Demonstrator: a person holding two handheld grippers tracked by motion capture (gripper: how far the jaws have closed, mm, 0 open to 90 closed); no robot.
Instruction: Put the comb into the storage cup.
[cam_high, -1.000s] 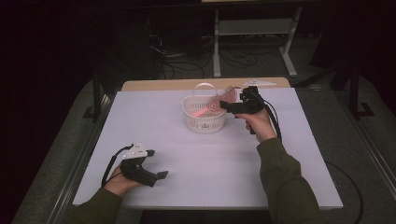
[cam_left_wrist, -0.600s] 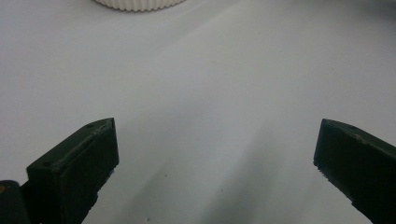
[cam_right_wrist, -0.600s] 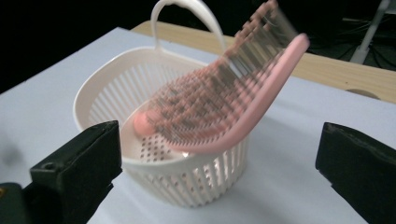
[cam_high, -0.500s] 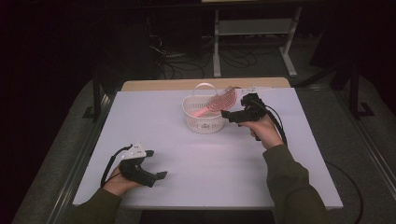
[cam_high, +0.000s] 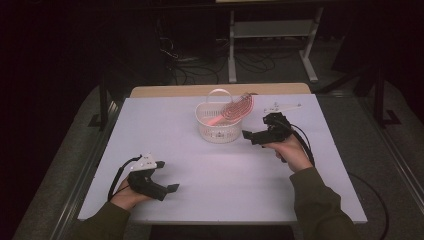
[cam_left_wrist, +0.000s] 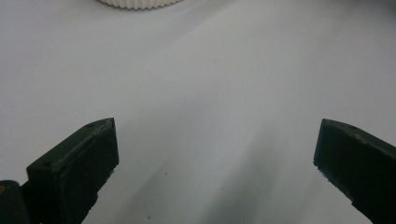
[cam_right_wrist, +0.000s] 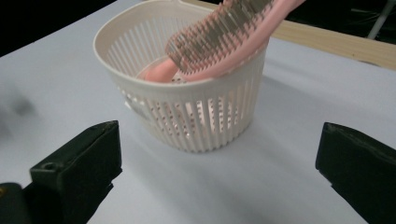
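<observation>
– Why do we hold the right tongs (cam_high: 248, 135) just beside the basket (cam_high: 218, 131)?
– The pink brush (cam_high: 234, 111) already leans inside it; both jaws stand apart, empty.
– And the left tongs (cam_high: 171, 188)?
– Spread wide, resting low on the bench (cam_high: 240, 185), well away.

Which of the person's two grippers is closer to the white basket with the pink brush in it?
The right gripper: it sits just beside the basket, jaws open toward it. The left gripper rests open at the table's near edge, well away from the basket.
</observation>
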